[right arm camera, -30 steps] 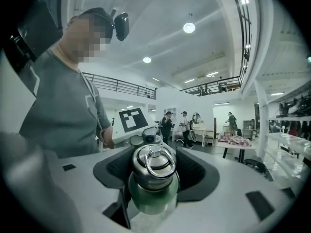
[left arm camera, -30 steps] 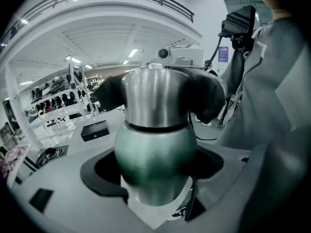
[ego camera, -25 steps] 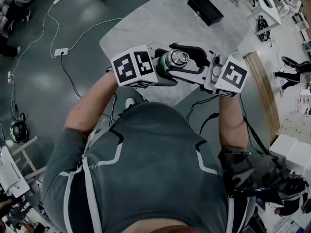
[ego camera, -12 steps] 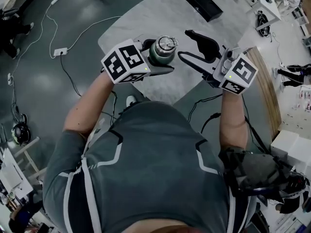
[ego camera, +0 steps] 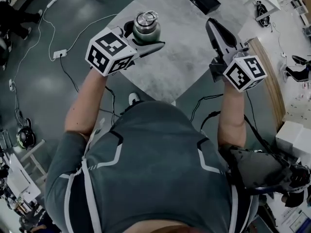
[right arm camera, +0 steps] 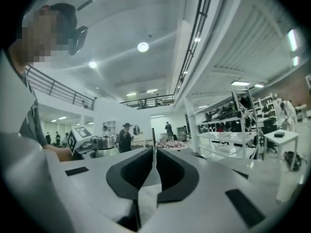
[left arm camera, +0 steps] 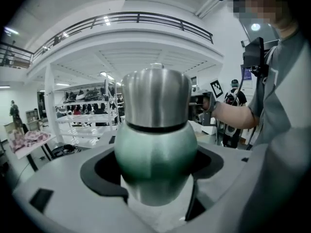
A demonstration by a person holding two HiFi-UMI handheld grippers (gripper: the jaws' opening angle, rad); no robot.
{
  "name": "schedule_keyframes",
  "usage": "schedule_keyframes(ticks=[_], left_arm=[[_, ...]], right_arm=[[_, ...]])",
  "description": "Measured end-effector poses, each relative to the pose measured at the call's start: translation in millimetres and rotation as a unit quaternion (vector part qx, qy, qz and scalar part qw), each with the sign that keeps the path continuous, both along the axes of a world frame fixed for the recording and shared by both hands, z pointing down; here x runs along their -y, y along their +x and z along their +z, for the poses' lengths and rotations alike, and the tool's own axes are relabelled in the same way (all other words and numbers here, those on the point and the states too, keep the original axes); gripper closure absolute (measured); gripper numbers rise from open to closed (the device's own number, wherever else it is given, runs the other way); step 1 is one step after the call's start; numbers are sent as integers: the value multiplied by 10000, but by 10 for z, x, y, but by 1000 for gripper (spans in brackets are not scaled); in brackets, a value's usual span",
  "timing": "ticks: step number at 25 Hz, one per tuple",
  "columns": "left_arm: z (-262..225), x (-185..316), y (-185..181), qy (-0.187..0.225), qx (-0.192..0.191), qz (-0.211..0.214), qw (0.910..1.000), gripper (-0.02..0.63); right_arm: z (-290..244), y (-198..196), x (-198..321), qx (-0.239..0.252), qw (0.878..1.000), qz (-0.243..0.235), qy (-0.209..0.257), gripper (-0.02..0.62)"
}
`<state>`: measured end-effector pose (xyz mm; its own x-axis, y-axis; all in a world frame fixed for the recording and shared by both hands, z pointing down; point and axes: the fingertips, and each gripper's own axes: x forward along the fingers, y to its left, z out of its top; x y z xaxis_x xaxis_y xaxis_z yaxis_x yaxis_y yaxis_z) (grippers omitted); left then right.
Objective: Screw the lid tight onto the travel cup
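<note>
Your left claw [ego camera: 146, 38] grips the green cup [left arm camera: 155, 161] by its body, lid [left arm camera: 155, 98] up, over the counter [ego camera: 184, 47], so your right claw [ego camera: 212, 26], closing on nothing, can twist that lid.

A big open workshop-lab hall, with a dark-railed upper gallery [left arm camera: 136, 17] at twelve o'clock, white open metal shelving racks [right arm camera: 243, 111] at two o'clock, and a white power strip with its cable [ego camera: 60, 53] on the grey polished floor [ego camera: 43, 106] at ten o'clock
</note>
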<state>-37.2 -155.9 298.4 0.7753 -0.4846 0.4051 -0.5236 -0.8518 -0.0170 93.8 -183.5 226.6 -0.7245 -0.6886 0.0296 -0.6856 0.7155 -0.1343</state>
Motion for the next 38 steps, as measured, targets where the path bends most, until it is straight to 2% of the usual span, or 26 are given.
schedule_keyframes(ticks=[2,5,11,17,24,28,38], left_arm=[[-50,76,-21,104,16,-183,9998,219],[-42,168,-75,200,-32,-405,9990,219],[136,361,-204,-19,-421,-894,9951,219],[409,571,-296,44,-391,-1249,9914,219],[769,767,-229,-48,-386,-1417,9891,219],[1055,856,-169,-281,-403,-1546,9868,219],[1842,1055,-53,-355,-281,-1547,9869,219]], right_arm=[[3,162,39,104,9995,273,-91,555],[59,236,83,-230,9981,560,-67,558],[179,161,123,-577,9964,622,-30,558],[368,287,245,-759,9925,949,-132,565],[714,460,428,-773,9877,1299,-400,566],[1014,515,499,-840,9862,1303,-579,566],[1723,500,679,-822,9843,1309,-854,566]])
